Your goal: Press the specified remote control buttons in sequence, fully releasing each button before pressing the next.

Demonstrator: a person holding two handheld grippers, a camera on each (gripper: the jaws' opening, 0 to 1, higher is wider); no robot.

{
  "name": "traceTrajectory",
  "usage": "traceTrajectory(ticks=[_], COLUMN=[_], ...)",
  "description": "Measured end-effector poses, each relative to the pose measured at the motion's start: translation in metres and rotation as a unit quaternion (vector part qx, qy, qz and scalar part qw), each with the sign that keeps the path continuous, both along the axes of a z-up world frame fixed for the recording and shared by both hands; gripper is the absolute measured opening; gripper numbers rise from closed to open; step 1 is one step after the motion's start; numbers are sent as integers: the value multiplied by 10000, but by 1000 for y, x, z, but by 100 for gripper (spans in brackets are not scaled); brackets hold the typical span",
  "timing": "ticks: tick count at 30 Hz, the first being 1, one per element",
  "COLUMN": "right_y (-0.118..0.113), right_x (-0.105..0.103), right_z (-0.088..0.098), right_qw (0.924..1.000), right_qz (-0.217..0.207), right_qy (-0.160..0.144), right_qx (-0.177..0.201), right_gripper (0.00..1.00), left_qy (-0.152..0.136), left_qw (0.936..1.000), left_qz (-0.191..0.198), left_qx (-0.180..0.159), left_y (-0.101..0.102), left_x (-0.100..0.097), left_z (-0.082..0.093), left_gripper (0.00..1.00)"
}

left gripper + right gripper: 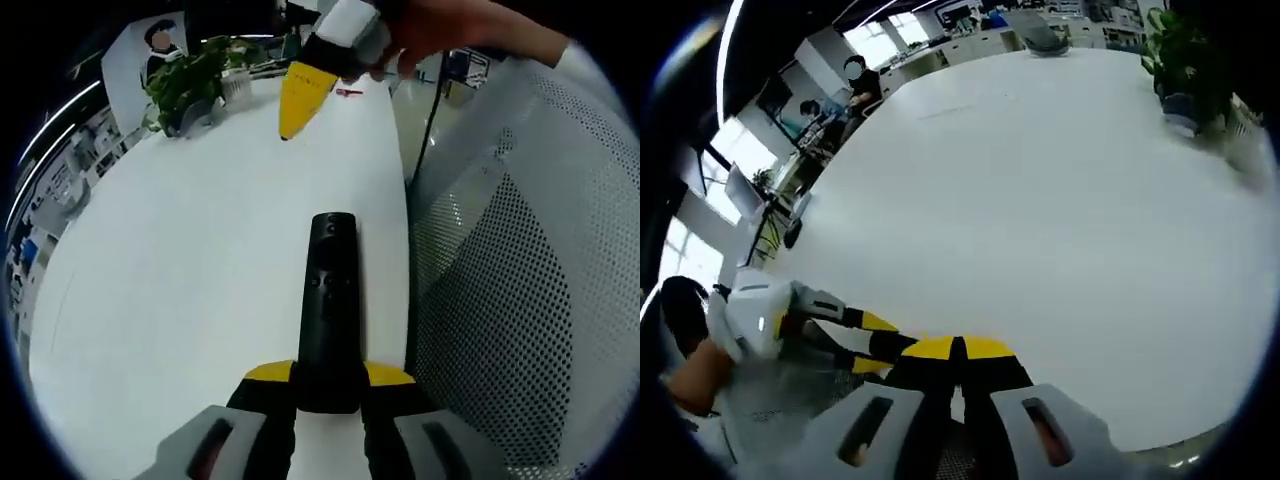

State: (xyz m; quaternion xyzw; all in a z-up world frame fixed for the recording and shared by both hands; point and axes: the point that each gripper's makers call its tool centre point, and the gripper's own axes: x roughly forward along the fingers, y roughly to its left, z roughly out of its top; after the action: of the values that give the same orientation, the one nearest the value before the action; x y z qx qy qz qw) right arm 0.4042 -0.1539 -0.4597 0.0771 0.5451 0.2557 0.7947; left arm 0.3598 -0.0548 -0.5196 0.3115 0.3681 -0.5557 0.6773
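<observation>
The right gripper (958, 352) hangs over the near edge of the white table (1040, 220), yellow-tipped jaws together. The left gripper (865, 345) lies beside it (a hand (695, 375) holds it). A potted plant (1188, 60) stands at the table's far side.

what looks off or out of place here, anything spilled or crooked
Nothing looks spilled or damaged. The black remote is clamped in the left hand-held gripper, held above the white table rather than lying on it. The right hand-held gripper is shut and empty. A potted plant stands upright at the table's far end.
</observation>
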Motion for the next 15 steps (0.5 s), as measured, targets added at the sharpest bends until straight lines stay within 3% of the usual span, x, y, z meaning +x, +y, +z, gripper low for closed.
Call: traceTrajectory(ticks=[6, 9, 10, 12, 15], right_y=[3, 8, 10, 12, 12], right_x=[-10, -23, -23, -19, -22], right_z=[-22, -31, -31, -30, -32], right_qw=[9953, 9907, 9916, 9939, 9917], right_qz=[563, 595, 338, 187, 233], right_qy=[431, 1041, 1099, 942, 1104], right_qx=[-657, -648, -596, -550, -609], right_gripper=[0, 0, 0, 0, 0], left_qy=[38, 36, 33, 33, 38], left_qw=[10000, 10000, 10000, 10000, 10000], left_qz=[2, 6, 2, 6, 25], left_qx=[3, 23, 24, 21, 10], left_y=[0, 0, 0, -1, -1], left_x=[1, 1, 1, 1, 1], left_z=[-1, -1, -1, 0, 0], left_gripper=[24, 24, 24, 24, 24])
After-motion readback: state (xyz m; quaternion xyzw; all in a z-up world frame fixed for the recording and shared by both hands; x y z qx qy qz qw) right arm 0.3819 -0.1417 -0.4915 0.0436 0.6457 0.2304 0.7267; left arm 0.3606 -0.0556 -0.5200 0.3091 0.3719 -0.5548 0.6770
